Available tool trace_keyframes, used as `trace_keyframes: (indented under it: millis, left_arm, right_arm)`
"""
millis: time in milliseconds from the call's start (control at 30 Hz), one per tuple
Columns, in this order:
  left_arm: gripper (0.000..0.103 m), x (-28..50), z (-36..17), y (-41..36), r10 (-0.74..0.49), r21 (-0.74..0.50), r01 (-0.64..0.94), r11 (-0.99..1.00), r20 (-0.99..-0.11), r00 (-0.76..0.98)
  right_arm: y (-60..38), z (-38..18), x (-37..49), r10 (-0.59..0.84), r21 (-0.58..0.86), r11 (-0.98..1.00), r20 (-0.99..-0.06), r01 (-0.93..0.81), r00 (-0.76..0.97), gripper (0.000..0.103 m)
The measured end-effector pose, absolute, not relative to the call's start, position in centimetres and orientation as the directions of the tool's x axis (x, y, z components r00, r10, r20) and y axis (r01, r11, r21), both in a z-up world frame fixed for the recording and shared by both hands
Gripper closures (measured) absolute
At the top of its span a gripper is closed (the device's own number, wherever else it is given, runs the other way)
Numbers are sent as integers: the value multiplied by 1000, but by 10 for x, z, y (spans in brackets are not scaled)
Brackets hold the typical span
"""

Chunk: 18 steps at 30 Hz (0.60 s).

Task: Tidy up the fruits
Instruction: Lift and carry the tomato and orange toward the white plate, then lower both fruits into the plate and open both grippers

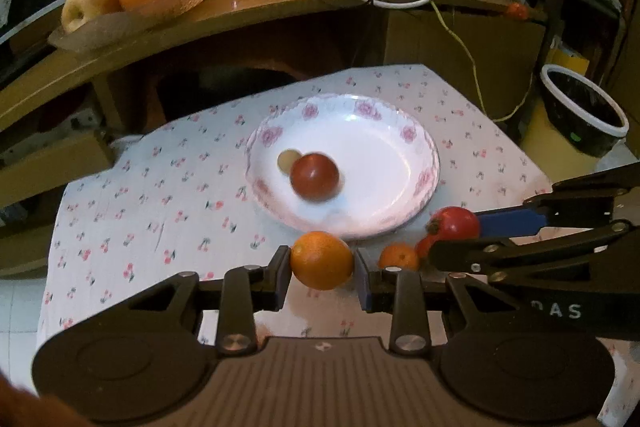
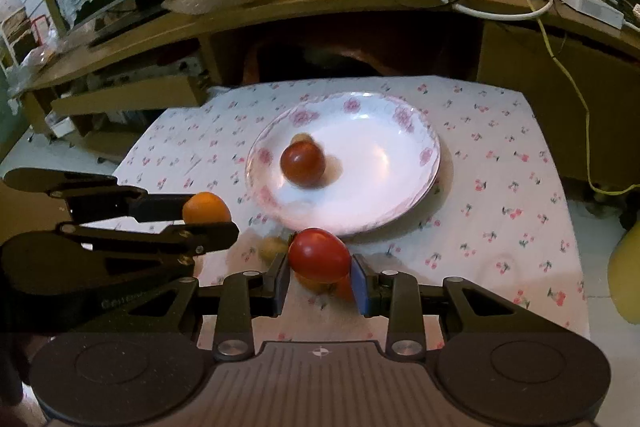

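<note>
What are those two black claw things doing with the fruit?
A person is sorting fruit with a gripper in each hand. The left gripper holds an orange between its fingers, and the right gripper holds a red fruit. Both are near the front edge of the flowered plate, which already has one dark red fruit in it. A small orange sits on the tablecloth.
</note>
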<state>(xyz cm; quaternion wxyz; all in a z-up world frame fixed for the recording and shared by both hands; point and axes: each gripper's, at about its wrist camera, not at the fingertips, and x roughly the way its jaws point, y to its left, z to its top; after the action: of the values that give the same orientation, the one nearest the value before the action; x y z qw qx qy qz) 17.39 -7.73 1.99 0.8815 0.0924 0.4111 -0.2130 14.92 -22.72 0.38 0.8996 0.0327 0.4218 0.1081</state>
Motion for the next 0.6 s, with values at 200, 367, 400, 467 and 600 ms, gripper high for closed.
trace_keyframes:
  millis: [200, 367, 400, 467, 600]
  left_arm:
    - [65, 194, 19, -85, -285, -1, 441, 898, -763, 580]
    - [65, 211, 13, -87, -274, -3, 426, 905, -770, 576]
    - [65, 213, 12, -87, -271, -2, 424, 905, -771, 576]
    - [65, 218, 9, -88, -266, 0, 420, 908, -774, 574]
    - [65, 226, 5, -91, -250, 11, 413, 911, -780, 573]
  right_arm:
    - [-231, 2, 167, 209, 145, 978, -749, -152, 629, 70]
    - [-231, -1, 185, 202, 129, 979, -749, -160, 631, 70]
    - [-233, -2, 189, 204, 131, 978, -749, -162, 630, 70]
    - [-235, -5, 197, 203, 133, 978, -752, -158, 627, 70]
    - [-240, -12, 209, 201, 139, 979, -761, -148, 617, 70]
